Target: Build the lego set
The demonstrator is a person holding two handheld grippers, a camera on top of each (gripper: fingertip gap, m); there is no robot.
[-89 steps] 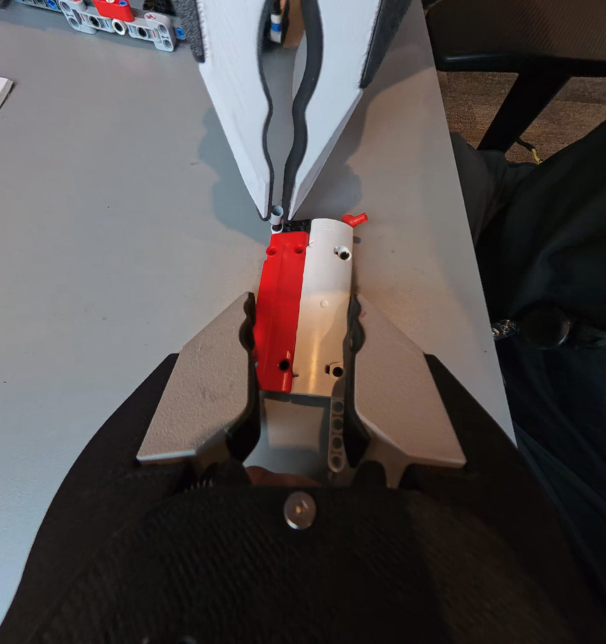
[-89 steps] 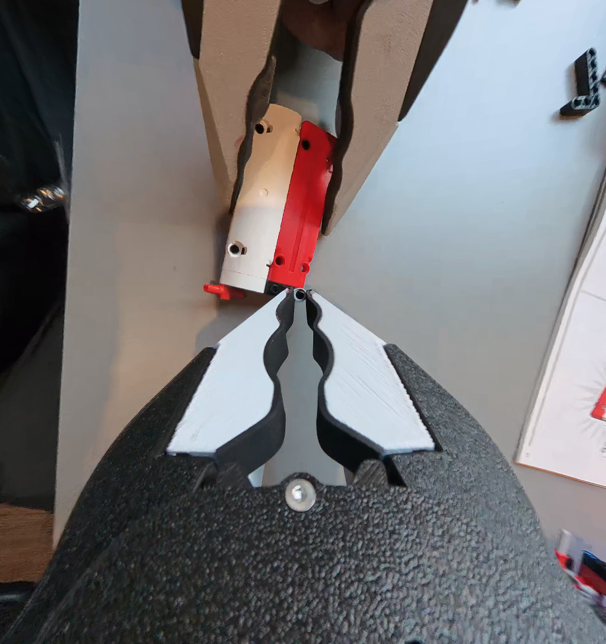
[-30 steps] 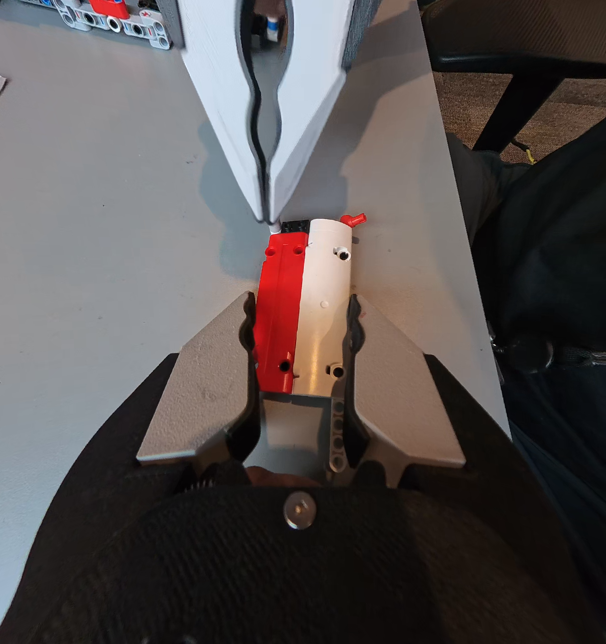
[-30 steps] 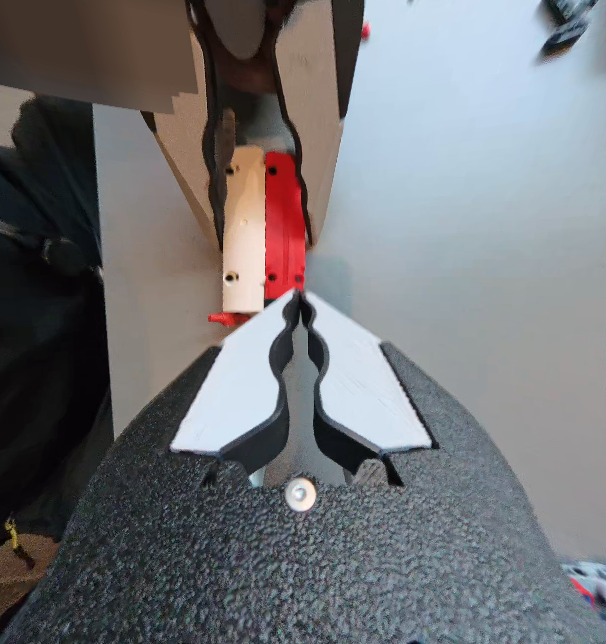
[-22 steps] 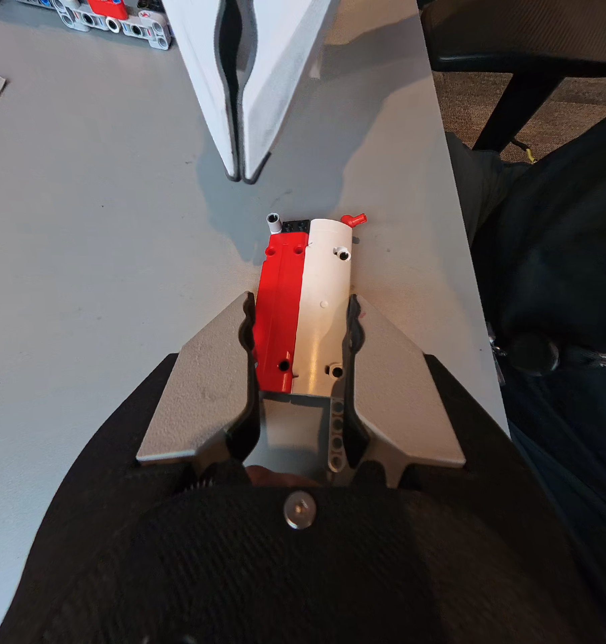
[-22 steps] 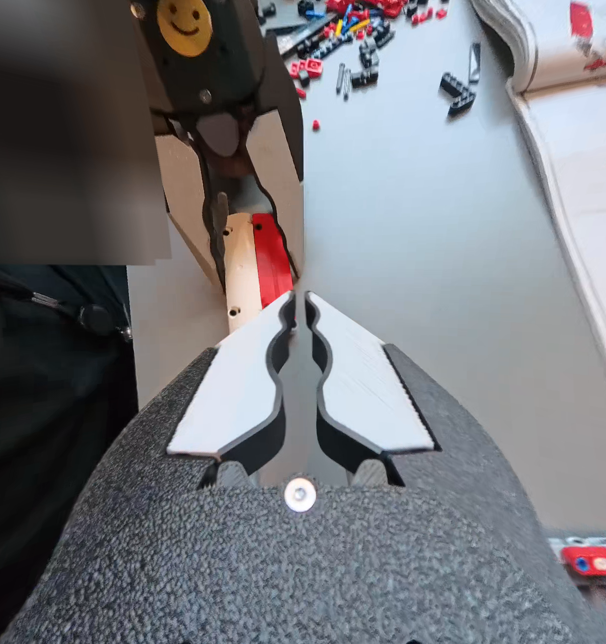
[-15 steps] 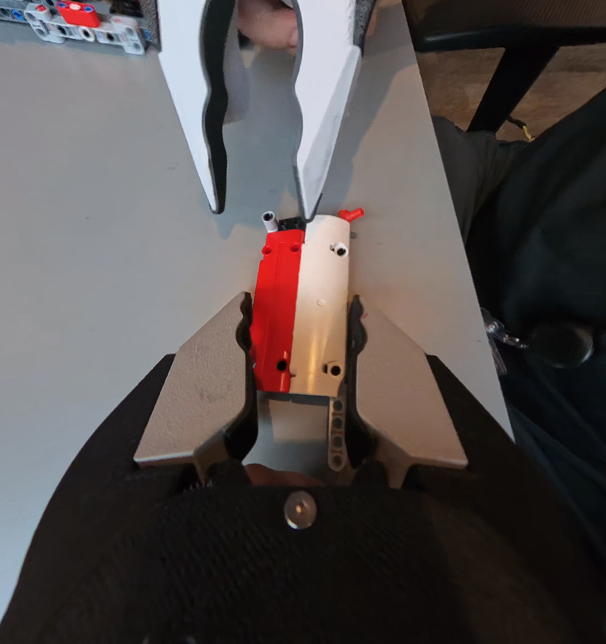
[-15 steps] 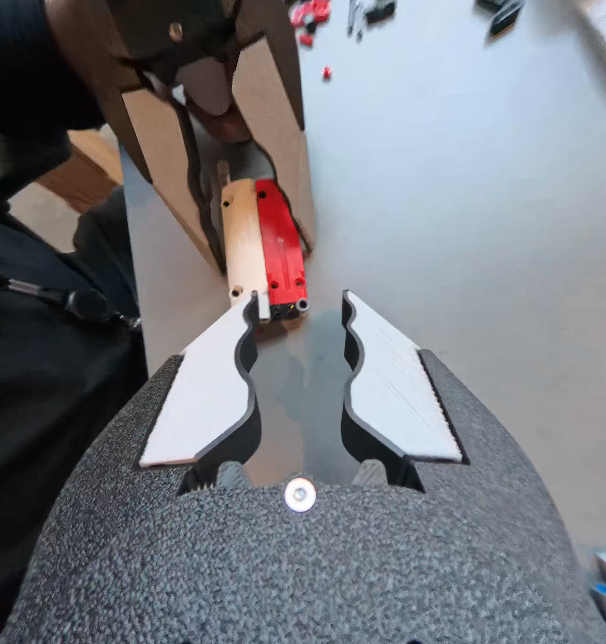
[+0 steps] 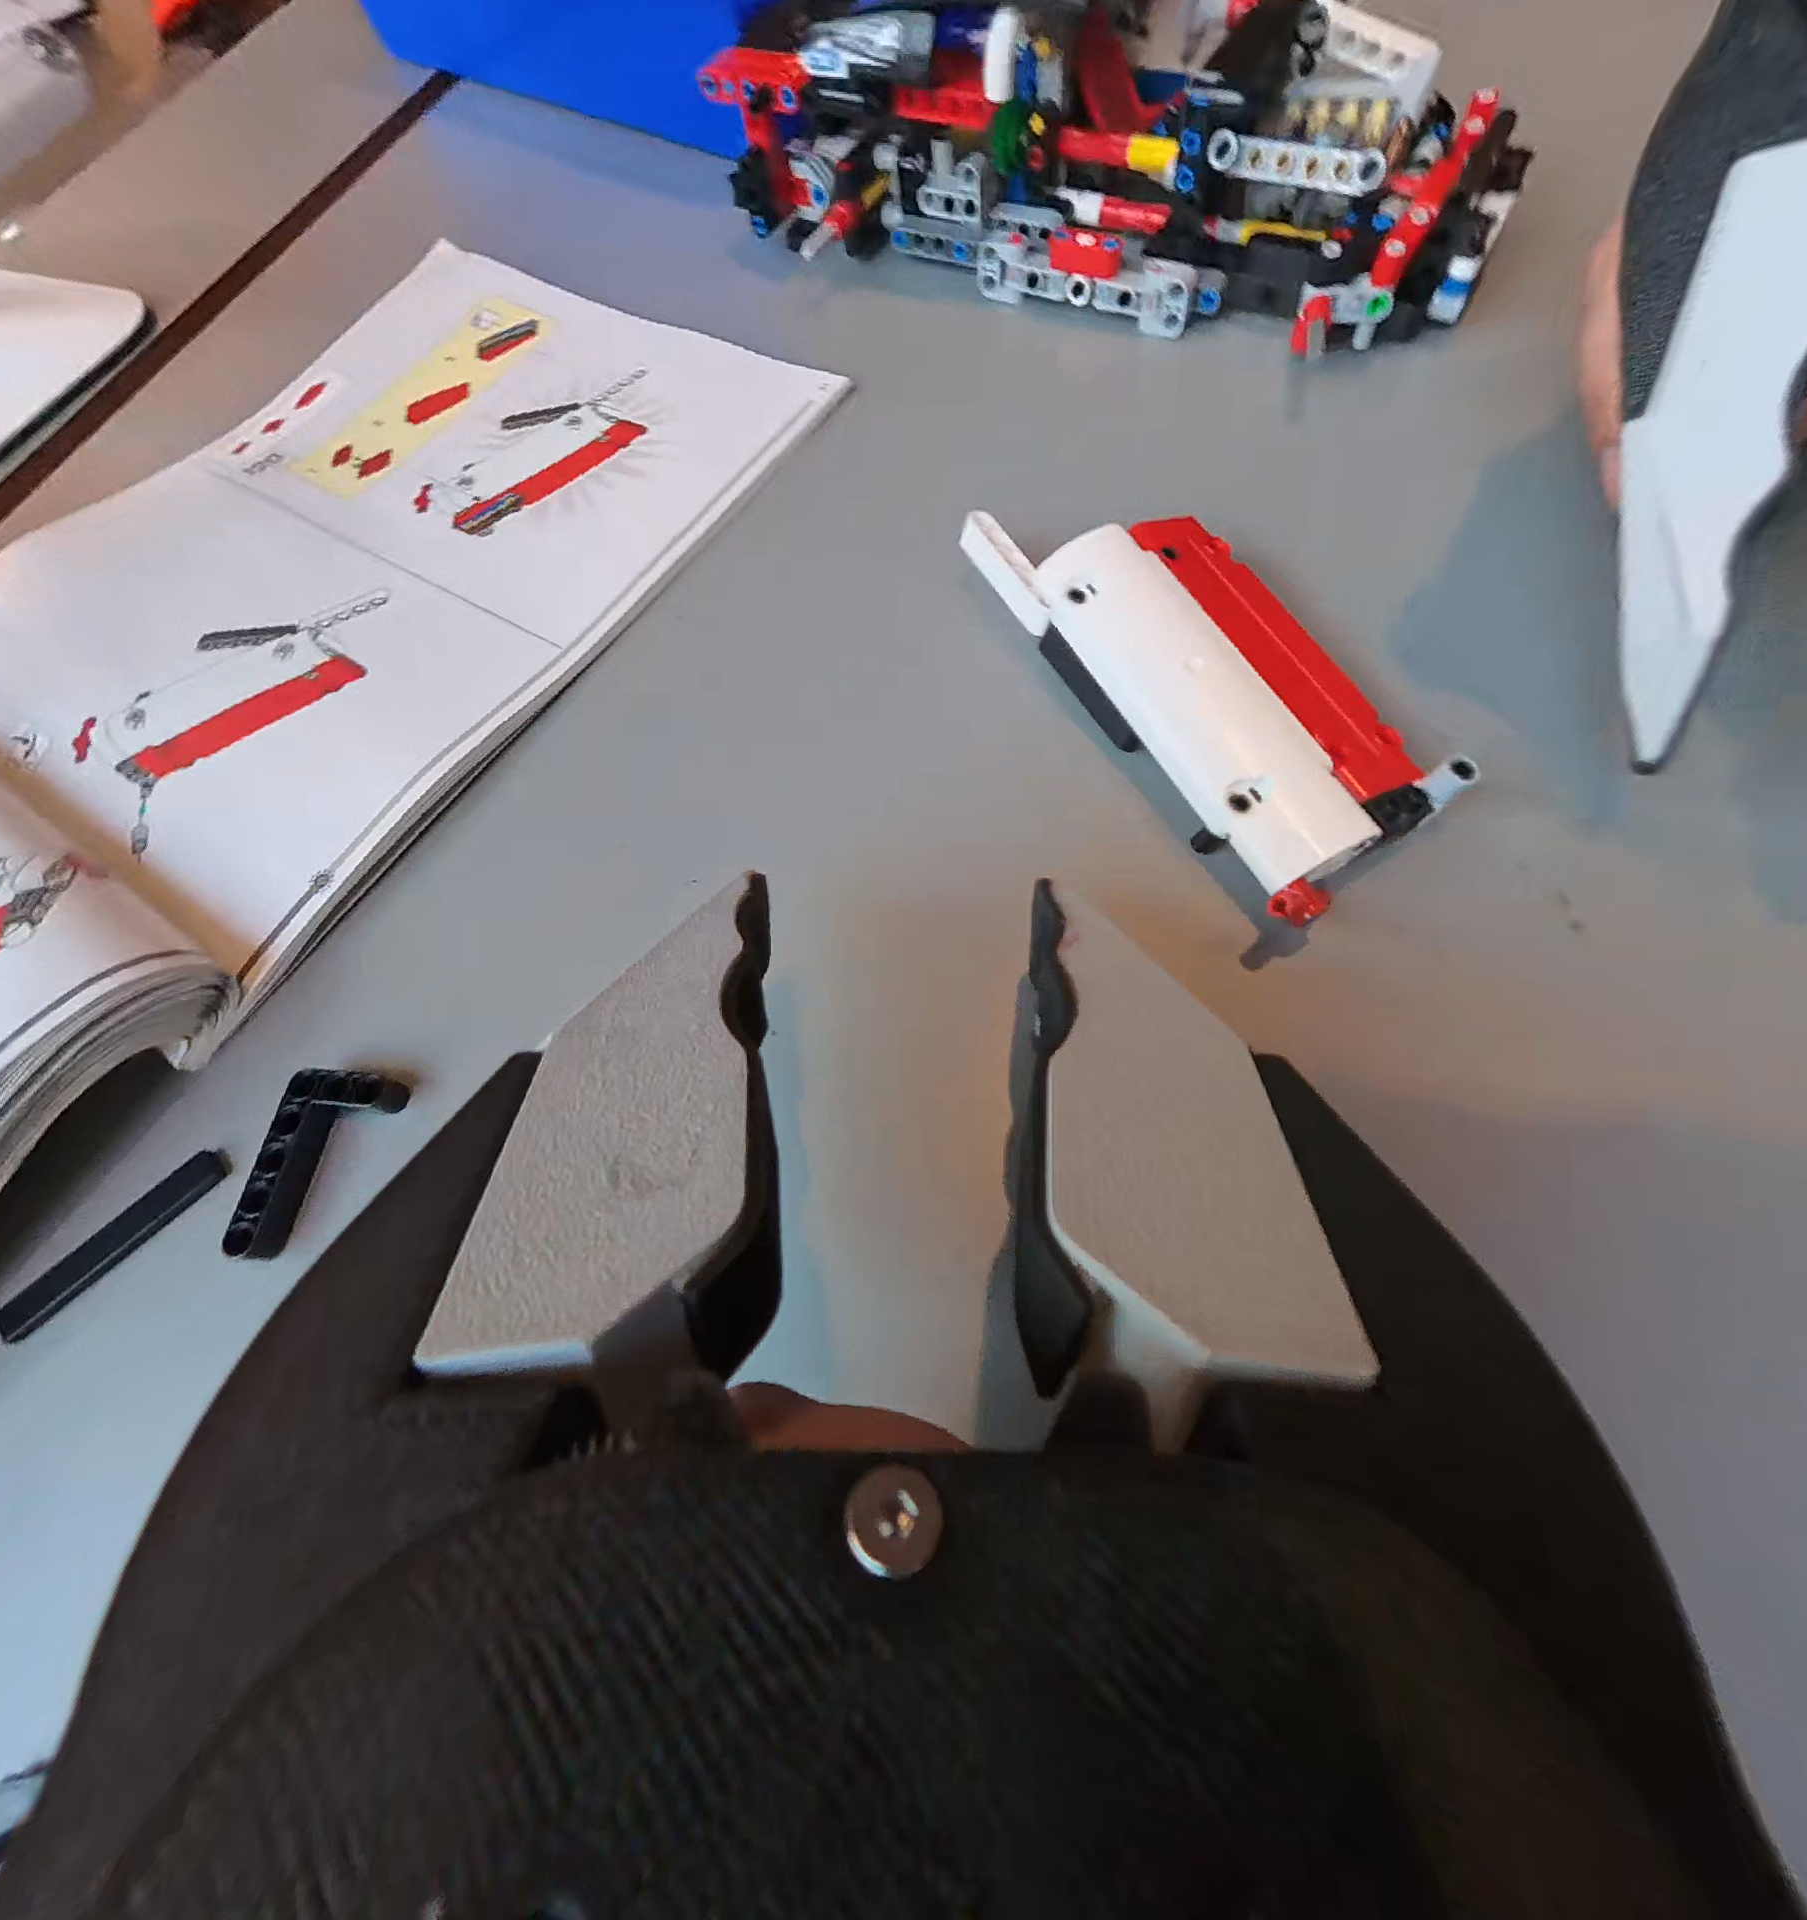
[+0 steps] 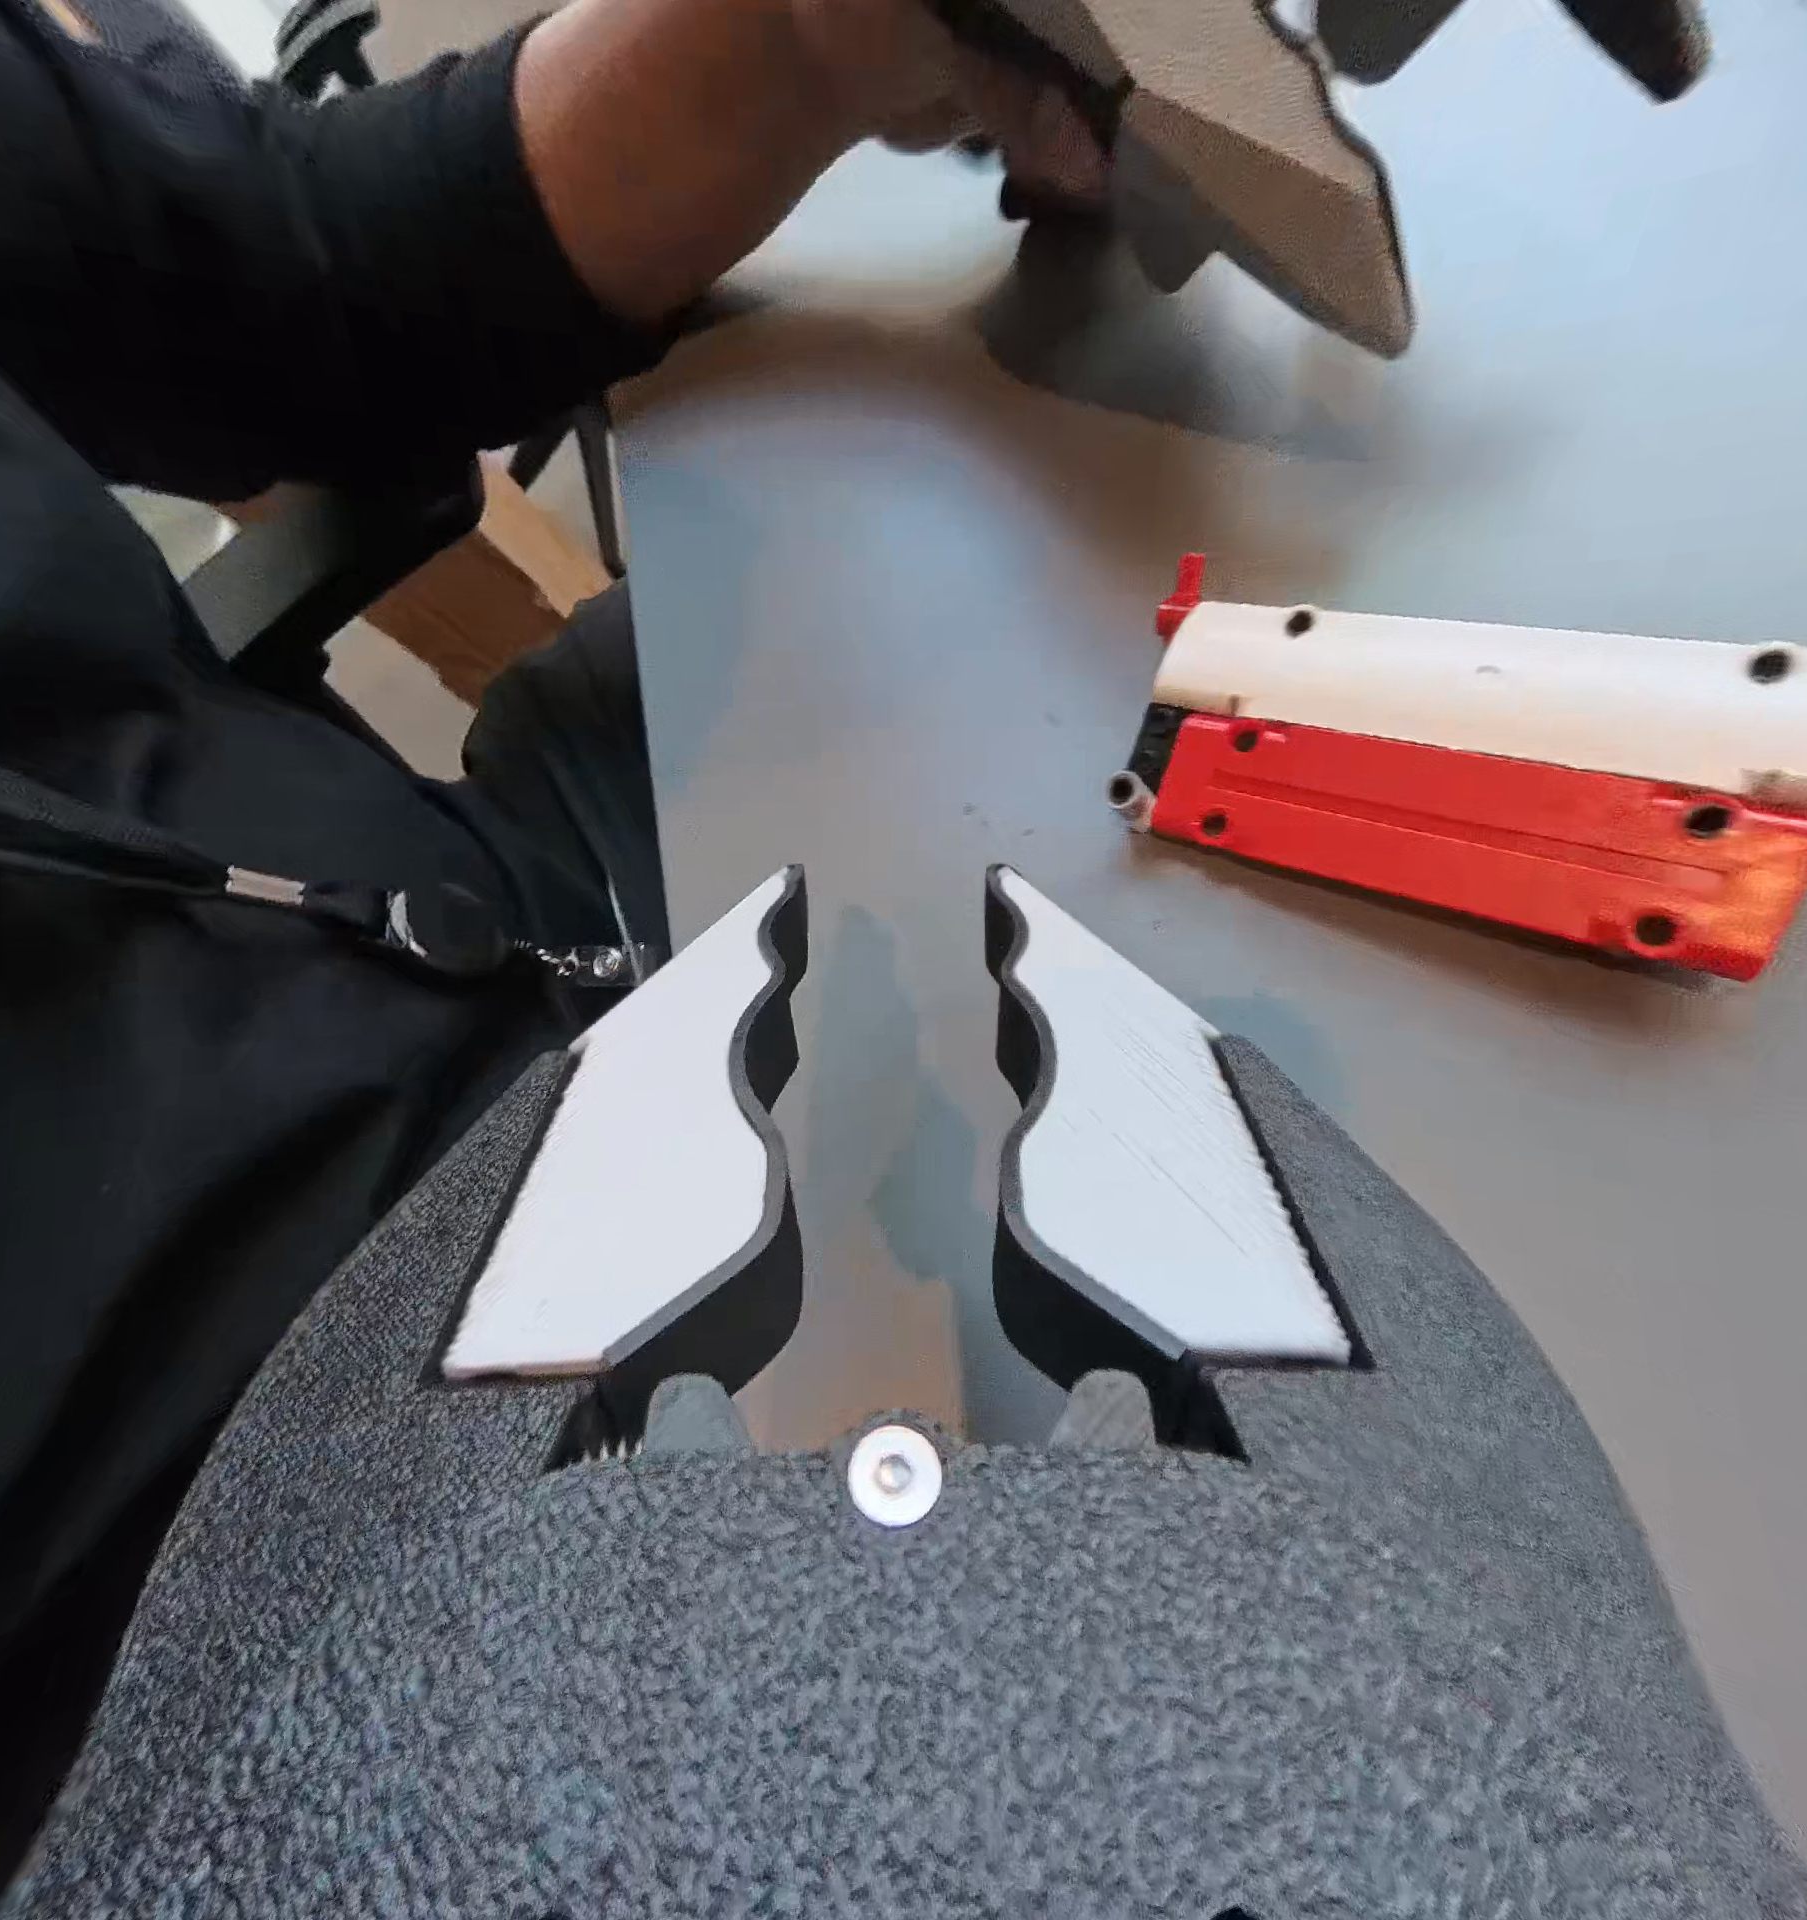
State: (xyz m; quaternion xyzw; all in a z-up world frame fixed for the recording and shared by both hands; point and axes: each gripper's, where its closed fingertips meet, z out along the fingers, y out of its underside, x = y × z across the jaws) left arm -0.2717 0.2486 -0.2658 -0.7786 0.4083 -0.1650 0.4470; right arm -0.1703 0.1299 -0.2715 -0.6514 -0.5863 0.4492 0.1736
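While both grippers gape empty, the red-and-white assembly (image 9: 1216, 691) lies beyond them.

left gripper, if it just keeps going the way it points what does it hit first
Probably nothing soon. The left gripper is open and empty, aimed at bare table that passes between the instruction booklet and the red and white panel assembly. Farther along stands the partly built model, though depth is unclear.

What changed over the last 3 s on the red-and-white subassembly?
The left gripper let go of the red-and-white subassembly and backed off, open. The right gripper released the small grey pin, now seated at the subassembly's end, and withdrew open. The subassembly lies free on the table; the manual stays open.
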